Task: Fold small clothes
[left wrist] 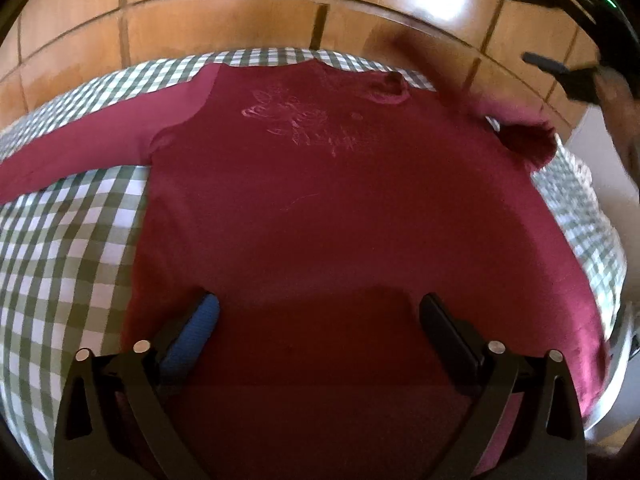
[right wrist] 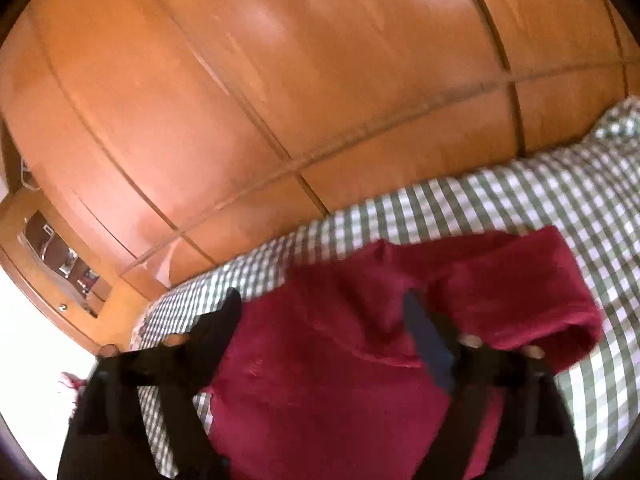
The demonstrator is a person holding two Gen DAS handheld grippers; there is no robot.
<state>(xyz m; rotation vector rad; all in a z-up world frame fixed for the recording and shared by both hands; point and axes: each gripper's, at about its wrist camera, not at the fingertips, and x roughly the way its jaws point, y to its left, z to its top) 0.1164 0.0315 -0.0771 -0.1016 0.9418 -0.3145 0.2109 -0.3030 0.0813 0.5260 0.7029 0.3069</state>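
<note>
A dark red long-sleeved top [left wrist: 328, 208] with a pale print lies flat on a green-and-white checked cloth [left wrist: 68, 248]. Its left sleeve stretches out to the left; its right sleeve end [left wrist: 528, 140] is bunched up. My left gripper [left wrist: 316, 316] is open, empty, just above the top's lower part. My right gripper [right wrist: 324, 312] is open over the bunched red sleeve [right wrist: 472, 288], its fingers either side of the fabric; whether they touch it I cannot tell. The right gripper also shows, blurred, at the upper right of the left wrist view [left wrist: 572, 68].
A glossy wooden wardrobe [right wrist: 280, 80] stands right behind the checked surface. A wooden shelf unit with small items [right wrist: 60, 256] is at the left in the right wrist view. A white surface [left wrist: 600, 140] lies to the right of the cloth.
</note>
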